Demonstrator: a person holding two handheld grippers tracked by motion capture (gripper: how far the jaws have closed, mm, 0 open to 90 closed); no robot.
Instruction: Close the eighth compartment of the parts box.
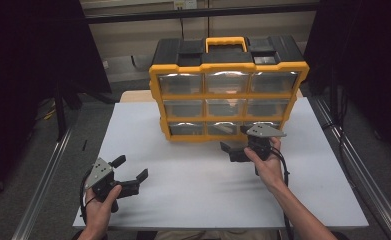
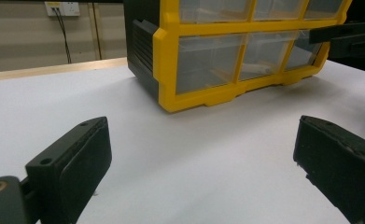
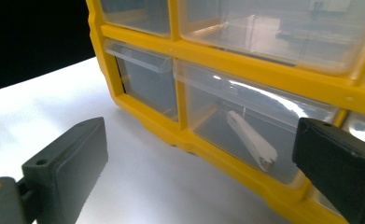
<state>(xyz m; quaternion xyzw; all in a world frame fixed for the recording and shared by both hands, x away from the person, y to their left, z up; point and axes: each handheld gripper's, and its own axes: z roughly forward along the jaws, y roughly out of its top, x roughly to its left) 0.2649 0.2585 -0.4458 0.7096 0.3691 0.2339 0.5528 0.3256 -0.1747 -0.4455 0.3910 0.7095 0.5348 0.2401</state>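
Observation:
A yellow and black organiser cabinet [image 1: 201, 95] with three rows of clear drawers stands at the back middle of the white table [image 1: 193, 200]. My right gripper [image 1: 235, 140] is open right in front of its bottom row, nothing between the jaws. Seen up close, my right gripper [image 3: 199, 140] faces the bottom middle drawer [image 3: 227, 100], which is closed and holds a small white piece [image 3: 252, 140]. My left gripper [image 1: 131, 167] is open and empty at the table's near left, well away from the cabinet [image 2: 189, 98]. In its own view the left gripper [image 2: 203, 140] hovers over bare table.
The table's front edge lies close under both hands. Metal rails [image 1: 43, 185] run along both sides of the table. A wall socket [image 2: 61, 8] and a cable sit on the wall behind. My right gripper's jaw [image 2: 348, 37] reaches in beside the cabinet's lower drawers.

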